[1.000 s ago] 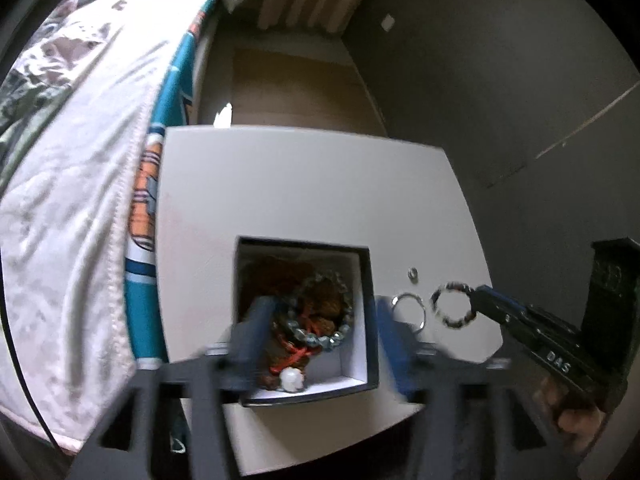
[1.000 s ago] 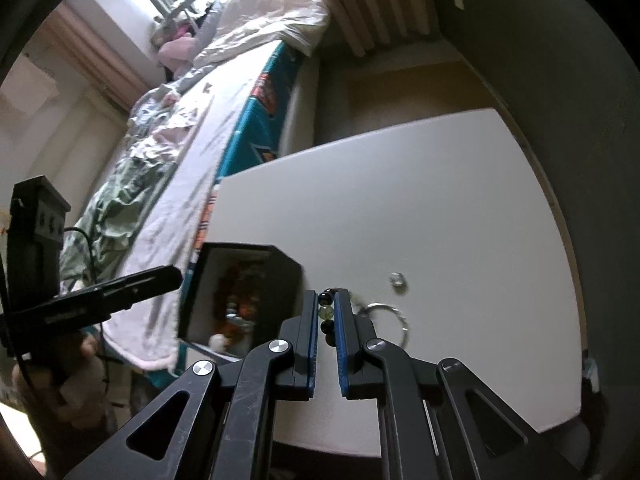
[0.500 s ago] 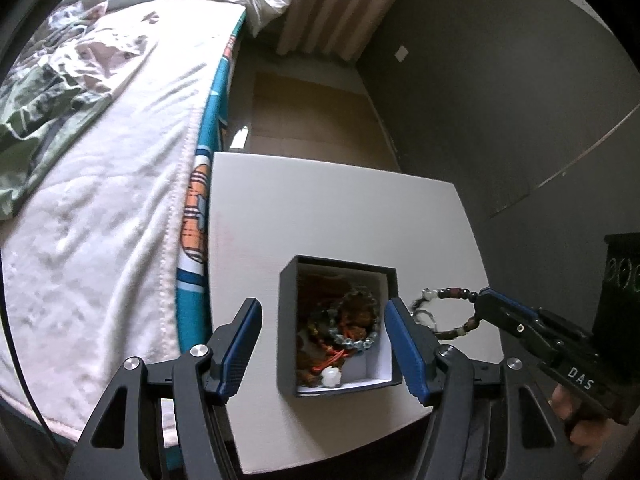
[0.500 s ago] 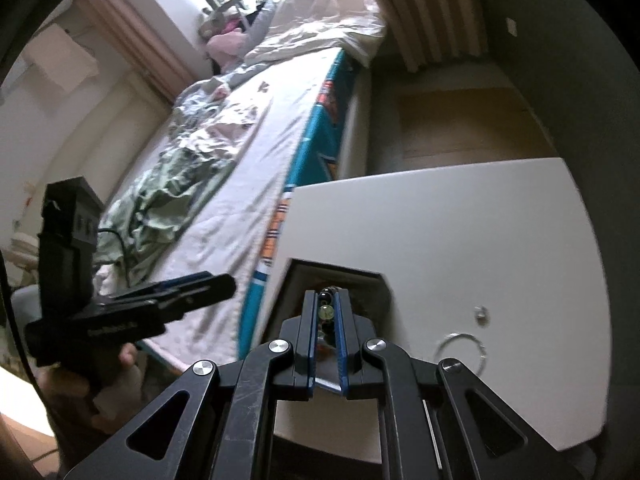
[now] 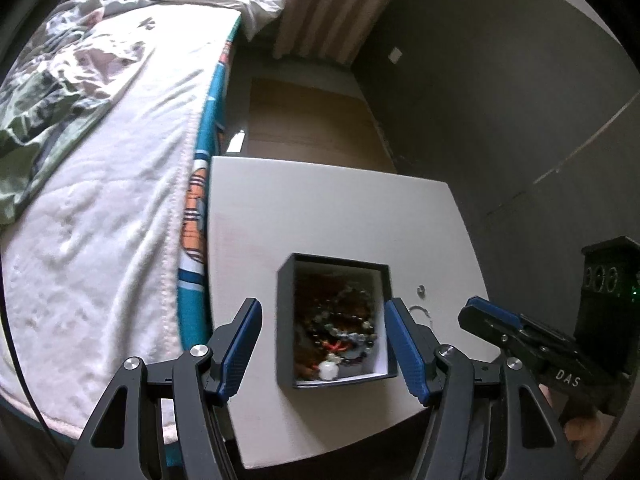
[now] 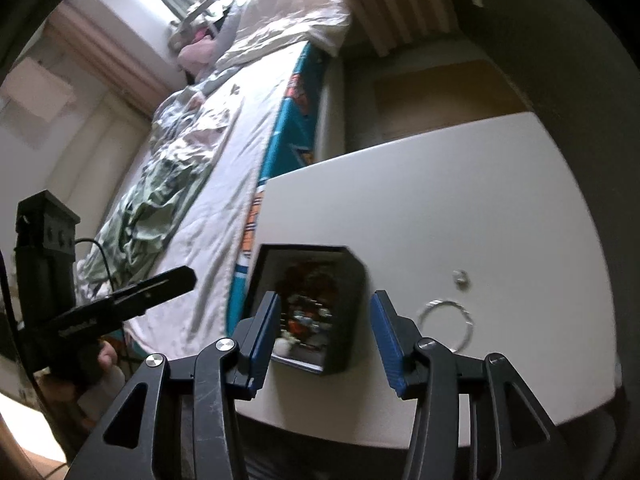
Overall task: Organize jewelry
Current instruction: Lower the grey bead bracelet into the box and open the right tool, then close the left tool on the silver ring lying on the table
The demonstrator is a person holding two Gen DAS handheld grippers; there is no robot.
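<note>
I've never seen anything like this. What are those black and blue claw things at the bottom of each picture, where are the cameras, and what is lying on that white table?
There is no robot here. A person holds a hand-held two-finger gripper in each hand, and each carries a wide-angle camera looking along its fingers. One picture is from the left gripper, the other from the right gripper; each also shows the other gripper off to one side.

On the white table stands a small dark box filled with beaded bracelets. Beside it, on the table, lie a thin metal ring and a small silver piece too tiny to identify. A bed stands next to the table.

Neither gripper holds anything. The left one is open above the box; the right one's jaws are opening, with nothing between them.
</note>
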